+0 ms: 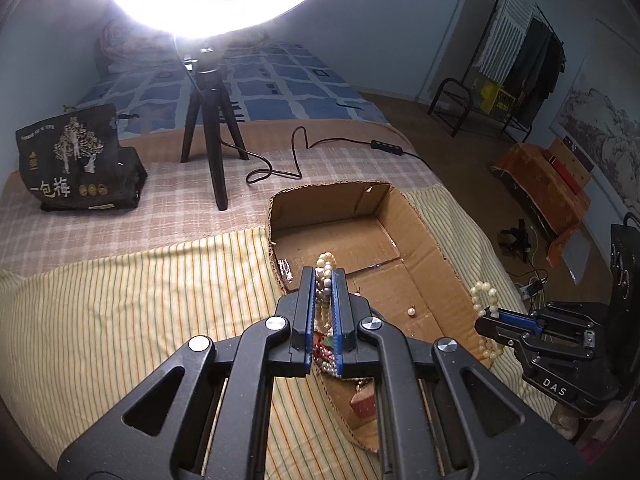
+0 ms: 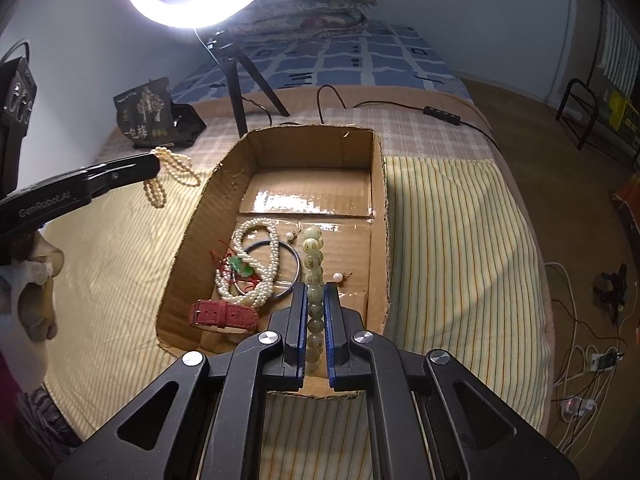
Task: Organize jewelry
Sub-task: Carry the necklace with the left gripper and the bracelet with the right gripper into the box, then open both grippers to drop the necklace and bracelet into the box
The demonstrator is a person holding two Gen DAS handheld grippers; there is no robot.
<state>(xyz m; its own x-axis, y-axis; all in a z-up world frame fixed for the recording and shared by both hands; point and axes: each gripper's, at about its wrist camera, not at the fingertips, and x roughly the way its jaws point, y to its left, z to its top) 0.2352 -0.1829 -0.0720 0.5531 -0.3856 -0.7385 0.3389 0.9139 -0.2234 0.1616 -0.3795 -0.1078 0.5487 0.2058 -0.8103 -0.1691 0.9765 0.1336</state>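
Observation:
An open cardboard box (image 2: 276,148) lies on the striped bedcover. In it are a pearl necklace (image 2: 256,264), a blue bangle (image 2: 294,268), a red watch strap (image 2: 222,314), a green pendant on red cord (image 2: 240,266) and two loose pearl earrings (image 2: 340,277). My left gripper (image 1: 323,280) is shut on a pearl strand (image 1: 325,270) over the box's left wall; it also shows in the right wrist view (image 2: 154,166) with the strand (image 2: 176,170) dangling. My right gripper (image 2: 315,292) is shut on a pale green bead bracelet (image 2: 313,258) above the box's near right part; it also shows in the left wrist view (image 1: 486,320).
A ring light on a black tripod (image 1: 210,120) stands behind the box, its cable (image 1: 320,148) trailing right. A black printed bag (image 1: 76,160) sits at the far left. The bed edge drops to the floor on the right, with cables (image 2: 588,356) there.

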